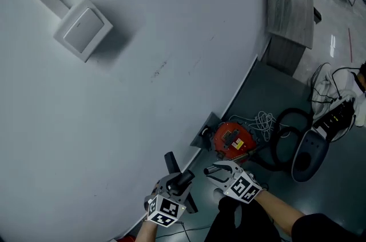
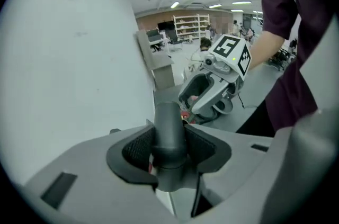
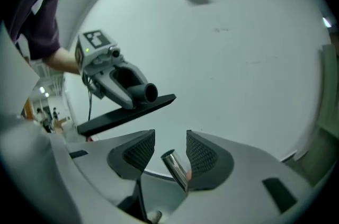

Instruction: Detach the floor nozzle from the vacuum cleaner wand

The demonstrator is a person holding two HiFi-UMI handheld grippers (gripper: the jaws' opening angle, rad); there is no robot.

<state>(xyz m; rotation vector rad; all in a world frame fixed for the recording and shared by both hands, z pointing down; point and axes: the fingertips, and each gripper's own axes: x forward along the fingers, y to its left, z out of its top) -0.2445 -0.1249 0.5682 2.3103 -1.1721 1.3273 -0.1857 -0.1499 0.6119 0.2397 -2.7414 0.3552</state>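
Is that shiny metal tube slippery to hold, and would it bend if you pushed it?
The metal wand looks smooth and polished, so it probably slides easily; it stands unclamped between the open jaws of the right hand-held gripper. As a straight metal tube, it likely stays stiff rather than bending. It is round, so it might roll if laid flat.
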